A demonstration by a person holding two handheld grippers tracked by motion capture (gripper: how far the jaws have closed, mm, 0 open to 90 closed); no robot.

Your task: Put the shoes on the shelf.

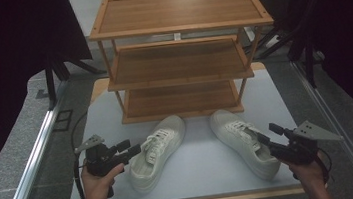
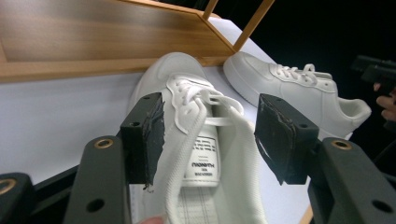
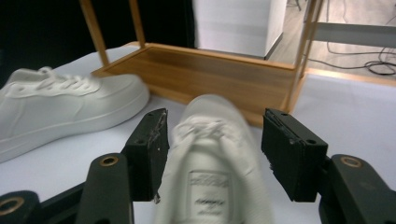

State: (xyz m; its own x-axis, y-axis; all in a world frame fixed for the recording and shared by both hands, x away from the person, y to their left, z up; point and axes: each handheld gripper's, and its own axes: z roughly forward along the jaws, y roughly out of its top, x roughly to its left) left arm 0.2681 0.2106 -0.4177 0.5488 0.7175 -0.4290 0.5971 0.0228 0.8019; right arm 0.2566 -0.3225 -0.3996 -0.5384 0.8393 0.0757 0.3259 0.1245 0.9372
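White shoe (image 2: 196, 154) between fingers (image 2: 148, 135) (untouched)

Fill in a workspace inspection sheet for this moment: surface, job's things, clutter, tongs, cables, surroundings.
Surface: pale table, bare around the shoes.
Job's things: left white shoe and right white shoe lie side by side, toes toward the wooden three-tier rack, whose shelves hold nothing.
Clutter: nothing seen.
Tongs: left tongs open, jaws astride the left shoe's tongue and laces, pads not pressing; right tongs open, jaws either side of the right shoe, which looks blurred.
Cables: a dark cable trails from the left tongs down the table edge; more cables lie on the floor behind the rack.
Surroundings: black curtains on both sides, grey floor, stand legs.
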